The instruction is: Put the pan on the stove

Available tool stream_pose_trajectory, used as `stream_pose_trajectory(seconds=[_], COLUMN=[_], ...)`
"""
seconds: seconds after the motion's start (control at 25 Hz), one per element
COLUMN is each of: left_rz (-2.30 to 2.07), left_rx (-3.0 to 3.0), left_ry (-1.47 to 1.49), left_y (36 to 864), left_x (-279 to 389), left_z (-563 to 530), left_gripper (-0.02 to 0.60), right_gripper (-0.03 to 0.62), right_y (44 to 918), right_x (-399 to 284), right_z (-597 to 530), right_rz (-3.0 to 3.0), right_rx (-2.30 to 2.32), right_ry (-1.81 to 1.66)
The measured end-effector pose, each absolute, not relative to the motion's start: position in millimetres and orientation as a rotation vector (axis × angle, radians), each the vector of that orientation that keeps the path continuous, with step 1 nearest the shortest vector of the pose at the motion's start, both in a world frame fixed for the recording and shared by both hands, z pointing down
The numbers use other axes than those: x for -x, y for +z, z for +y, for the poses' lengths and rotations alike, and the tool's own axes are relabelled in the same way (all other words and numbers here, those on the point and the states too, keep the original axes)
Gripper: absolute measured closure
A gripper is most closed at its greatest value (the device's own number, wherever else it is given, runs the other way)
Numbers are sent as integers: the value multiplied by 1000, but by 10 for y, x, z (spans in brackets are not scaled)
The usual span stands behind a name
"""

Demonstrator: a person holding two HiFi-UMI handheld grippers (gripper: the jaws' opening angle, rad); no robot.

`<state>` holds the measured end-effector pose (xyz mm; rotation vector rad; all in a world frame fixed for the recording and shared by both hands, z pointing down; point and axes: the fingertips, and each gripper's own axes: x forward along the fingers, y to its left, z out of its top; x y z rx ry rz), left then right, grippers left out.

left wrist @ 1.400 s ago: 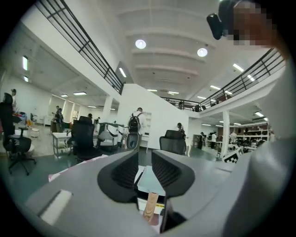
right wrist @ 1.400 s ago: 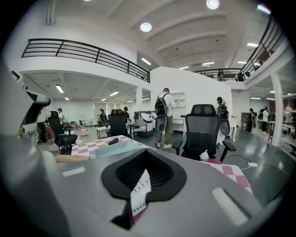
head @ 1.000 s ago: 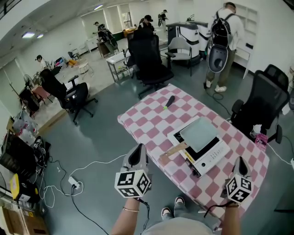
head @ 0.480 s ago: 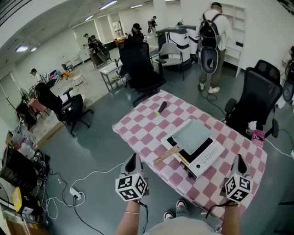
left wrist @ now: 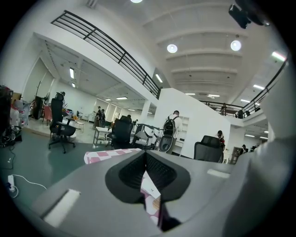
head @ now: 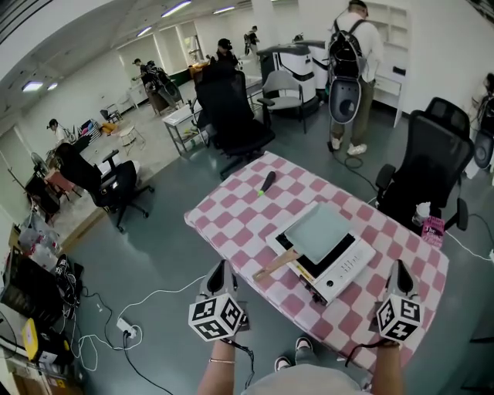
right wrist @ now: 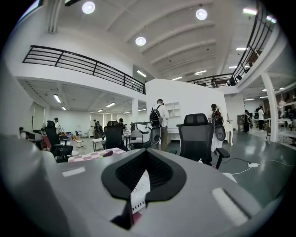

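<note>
Pretty bright and even all round, lit by round ceiling lights (right wrist: 140, 41) and long strips (head: 176, 8), so shadows on the floor (head: 154, 247) stay soft. Heavy fisheye bend everywhere. Both gripper views have black corners, and the close-up stuff there looks mushy.

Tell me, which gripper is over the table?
The right gripper, above the checked table at its near end; the left gripper hangs over the floor beside it.
</note>
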<state>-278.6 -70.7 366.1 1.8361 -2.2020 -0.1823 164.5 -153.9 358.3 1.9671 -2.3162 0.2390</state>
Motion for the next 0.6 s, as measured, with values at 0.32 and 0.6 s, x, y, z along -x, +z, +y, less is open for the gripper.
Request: stream_pose_trajectory(seconds=[0.32, 0.6], left_rz=[-2194, -2172], left_rx=[-1799, -1777], left_ry=[-147, -139], left_y=[3784, 3886], left_x=[2816, 2829], left_z=[-776, -843], left_gripper=[584, 584], right_gripper=[586, 585], right_y=[3574, 3560], right_x=[-1549, -1525], right_z=[-1645, -1698], right_rz=[-2354, -2387], right_rx=[-1931, -1927], right_ry=[227, 221])
